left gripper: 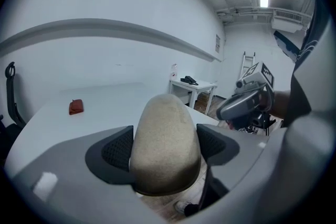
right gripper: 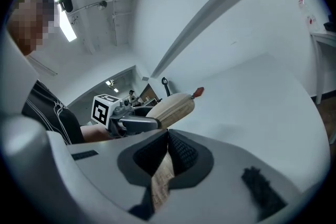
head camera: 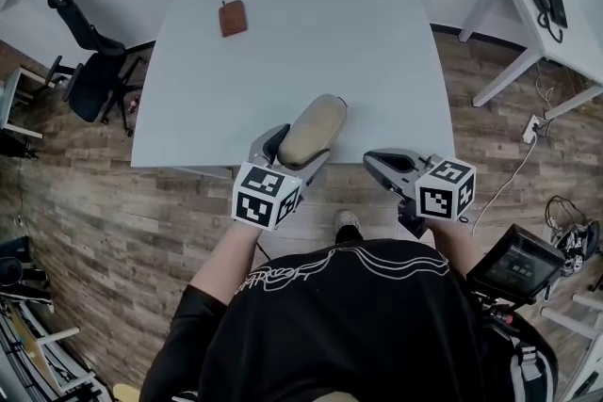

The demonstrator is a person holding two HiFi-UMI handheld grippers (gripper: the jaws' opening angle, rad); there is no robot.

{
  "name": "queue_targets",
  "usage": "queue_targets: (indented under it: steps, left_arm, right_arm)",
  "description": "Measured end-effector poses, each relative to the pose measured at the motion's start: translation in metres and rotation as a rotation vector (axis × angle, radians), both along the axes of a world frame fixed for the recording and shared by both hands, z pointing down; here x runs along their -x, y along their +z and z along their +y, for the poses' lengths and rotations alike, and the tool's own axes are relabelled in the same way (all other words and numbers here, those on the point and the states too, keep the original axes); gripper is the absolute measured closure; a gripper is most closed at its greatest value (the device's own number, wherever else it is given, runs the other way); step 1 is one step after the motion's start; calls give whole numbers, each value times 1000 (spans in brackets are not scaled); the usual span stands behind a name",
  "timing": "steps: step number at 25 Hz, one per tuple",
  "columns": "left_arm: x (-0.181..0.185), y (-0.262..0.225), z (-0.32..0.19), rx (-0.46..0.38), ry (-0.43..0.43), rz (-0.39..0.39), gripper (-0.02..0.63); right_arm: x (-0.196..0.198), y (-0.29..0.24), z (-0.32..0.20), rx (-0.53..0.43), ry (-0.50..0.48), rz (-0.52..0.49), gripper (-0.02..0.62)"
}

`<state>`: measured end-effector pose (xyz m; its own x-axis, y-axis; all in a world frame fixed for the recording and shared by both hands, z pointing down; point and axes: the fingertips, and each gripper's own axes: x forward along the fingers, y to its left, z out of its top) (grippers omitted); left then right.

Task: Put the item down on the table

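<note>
A beige, rounded, loaf-shaped item (head camera: pixel 316 127) is clamped between the jaws of my left gripper (head camera: pixel 300 148), held over the near edge of the white table (head camera: pixel 377 42). In the left gripper view the item (left gripper: pixel 165 139) fills the gap between both pads. My right gripper (head camera: pixel 375 162) is just right of it, off the table's front edge, shut with nothing in it; its own view shows the pads (right gripper: pixel 181 150) pressed together. A small red-brown pouch (head camera: pixel 233 18) lies at the table's far left, also seen as the pouch (left gripper: pixel 76 107) from the left gripper.
A black office chair (head camera: pixel 89 71) stands left of the table. A second white desk (head camera: pixel 528 5) with a telephone (head camera: pixel 549 8) is at the right. A small screen (head camera: pixel 516 264) and cables lie on the wooden floor at lower right.
</note>
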<state>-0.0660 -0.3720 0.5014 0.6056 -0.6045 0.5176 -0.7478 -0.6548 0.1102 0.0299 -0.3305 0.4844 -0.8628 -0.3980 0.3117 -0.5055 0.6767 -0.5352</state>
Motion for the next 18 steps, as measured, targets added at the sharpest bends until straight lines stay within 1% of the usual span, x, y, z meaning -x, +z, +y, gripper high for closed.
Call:
queue_targets:
  steps: [3, 5, 8, 10, 12, 18]
  left_arm:
    - [8, 6, -11, -9, -31, -34, 222]
    - [11, 13, -20, -6, -57, -40, 222]
    - [5, 29, -53, 1, -81, -56, 222]
    - [-1, 48, -80, 14, -93, -84, 222]
    - [-2, 65, -94, 21, -98, -116, 222]
    - [14, 80, -57, 3, -121, -179, 221]
  right_arm:
    - [2, 1, 1, 1, 1, 3, 588]
    - [0, 4, -1, 9, 4, 5, 588]
    - [-8, 13, -22, 35, 8, 13, 588]
    - [-14, 21, -41, 61, 6, 19, 588]
    - [-16, 26, -50, 75, 2, 22, 588]
    - [-6, 21, 0, 55, -3, 39, 588]
